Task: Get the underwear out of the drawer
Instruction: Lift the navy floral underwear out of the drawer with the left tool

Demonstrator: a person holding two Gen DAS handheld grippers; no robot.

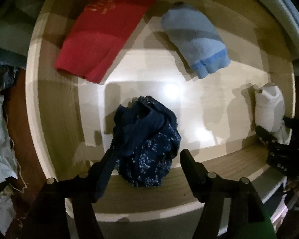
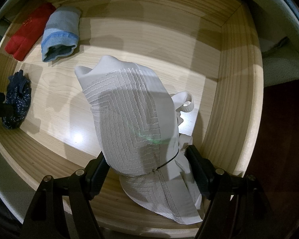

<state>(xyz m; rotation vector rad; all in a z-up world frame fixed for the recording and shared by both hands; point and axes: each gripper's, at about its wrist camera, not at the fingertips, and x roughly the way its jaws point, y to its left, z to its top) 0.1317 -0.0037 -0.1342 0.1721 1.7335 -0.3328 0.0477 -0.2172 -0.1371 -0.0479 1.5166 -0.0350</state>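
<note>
Four garments in wooden drawer (image 1: 49, 103). Navy underwear (image 1: 147, 139): front edge, soft, light, bunched; pinch at top fold. Left gripper (image 1: 147, 159) jaws wide, nothing clamped. Right gripper (image 2: 147, 169) closed on white garment (image 2: 133, 119).

Right claw (image 2: 147, 171) clamped on white knit garment (image 2: 133, 119), wooden drawer (image 2: 225, 91), red (image 2: 28, 33), blue (image 2: 59, 33), navy (image 2: 18, 99) bundles far left.

four garments (image 1: 147, 139) spread in drawer (image 1: 49, 119)
</note>
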